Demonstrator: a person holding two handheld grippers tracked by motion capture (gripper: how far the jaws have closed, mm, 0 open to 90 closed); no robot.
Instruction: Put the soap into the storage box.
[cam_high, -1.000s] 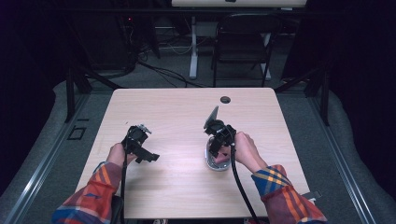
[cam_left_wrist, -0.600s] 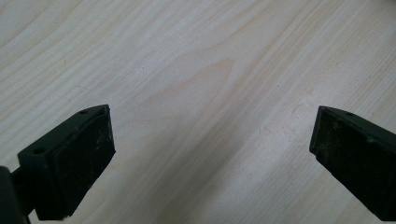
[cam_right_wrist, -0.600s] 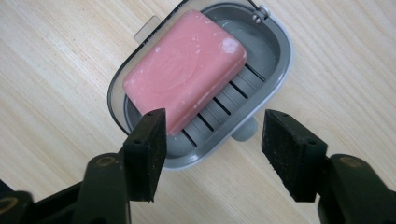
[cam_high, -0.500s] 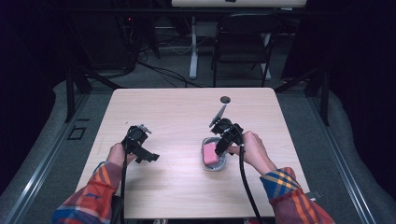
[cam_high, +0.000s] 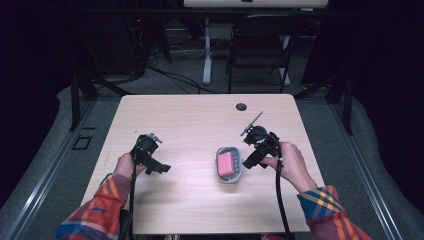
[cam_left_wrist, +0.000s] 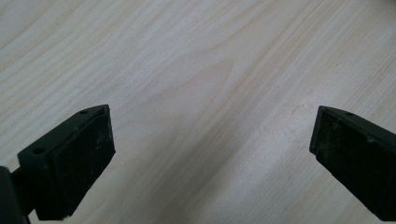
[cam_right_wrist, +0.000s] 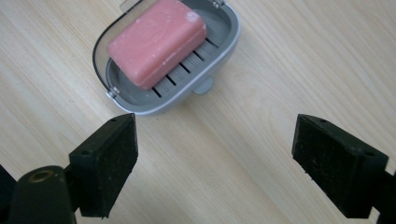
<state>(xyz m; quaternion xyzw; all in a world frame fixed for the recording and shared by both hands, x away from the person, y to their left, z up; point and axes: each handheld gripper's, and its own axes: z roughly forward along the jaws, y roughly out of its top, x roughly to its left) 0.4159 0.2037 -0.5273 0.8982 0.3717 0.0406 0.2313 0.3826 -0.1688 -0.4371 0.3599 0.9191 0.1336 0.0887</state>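
Observation:
A pink bar of soap (cam_high: 225, 163) lies in a grey soap dish (cam_high: 239, 169) near the middle of the wooden table. In the right gripper view the soap (cam_right_wrist: 156, 42) rests slantwise on the slatted floor of the dish (cam_right_wrist: 224, 51). My right gripper (cam_high: 251, 160) hovers just right of the dish. Its jaws have just been opening and stand open, with nothing between them (cam_right_wrist: 215, 163) but bare wood. My left gripper (cam_high: 159, 167) sits at the table's left, open over bare wood (cam_left_wrist: 212, 149).
A round black cable hole (cam_high: 241, 106) sits near the table's far edge. A dark chair (cam_high: 260, 45) and desk legs stand on the floor beyond the table. Bare wood (cam_high: 185, 125) stretches between the two grippers.
My right gripper has drawn away to the right from above the dish and risen a little, its jaws spreading apart. The soap now lies uncovered in the dish. The left gripper has stayed put.

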